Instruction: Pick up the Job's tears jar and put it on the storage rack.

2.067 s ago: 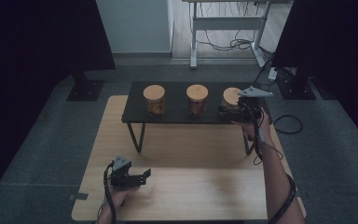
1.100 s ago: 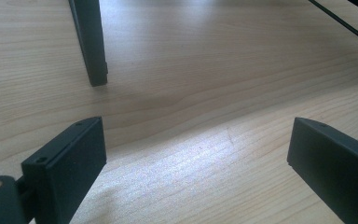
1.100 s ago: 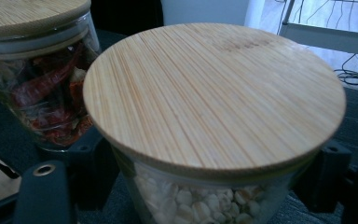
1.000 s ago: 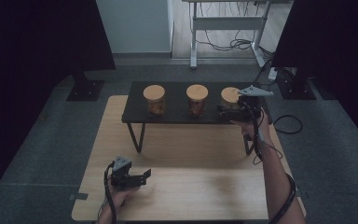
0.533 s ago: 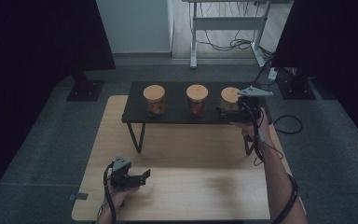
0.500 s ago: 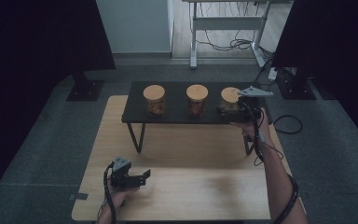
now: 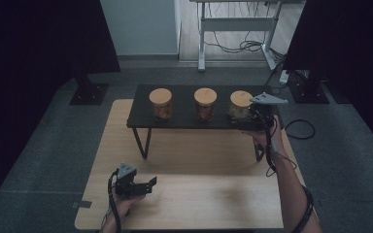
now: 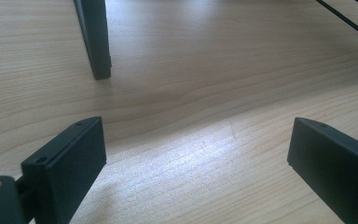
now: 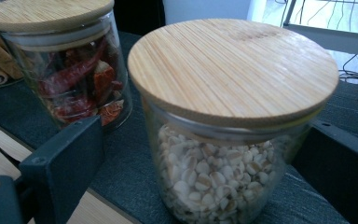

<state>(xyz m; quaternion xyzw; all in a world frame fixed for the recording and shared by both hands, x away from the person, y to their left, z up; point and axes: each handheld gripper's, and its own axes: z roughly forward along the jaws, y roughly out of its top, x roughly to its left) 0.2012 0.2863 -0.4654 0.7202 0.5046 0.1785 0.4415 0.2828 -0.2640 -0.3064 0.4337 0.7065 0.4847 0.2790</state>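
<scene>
A glass jar of pale grains (image 9: 223, 172) with a round bamboo lid (image 9: 233, 67) stands at the right end of a low black shelf (image 7: 179, 121), which sits across the far part of the wooden table (image 7: 209, 204). The jar is between the two black jaws of the right gripper (image 9: 205, 154), which have just been opening; they stand wide to either side of the glass, the left jaw clearly apart from it, while the right jaw's contact cannot be made out. In the high view the right gripper (image 7: 257, 114) is at the shelf's right end, just beside that jar (image 7: 240, 104), with the hand behind it. To the jar's left stands a second jar holding dried red chillies (image 9: 81, 88), near it but apart, and farther left a third jar (image 7: 161, 103) with brownish contents. All three carry the same bamboo lids. The left gripper (image 7: 138, 186) rests low over the near left part of the table, well apart from the shelf, its jaws spread wide with bare wood between them. One black shelf leg (image 8: 93, 37) stands on the table ahead of it.
</scene>
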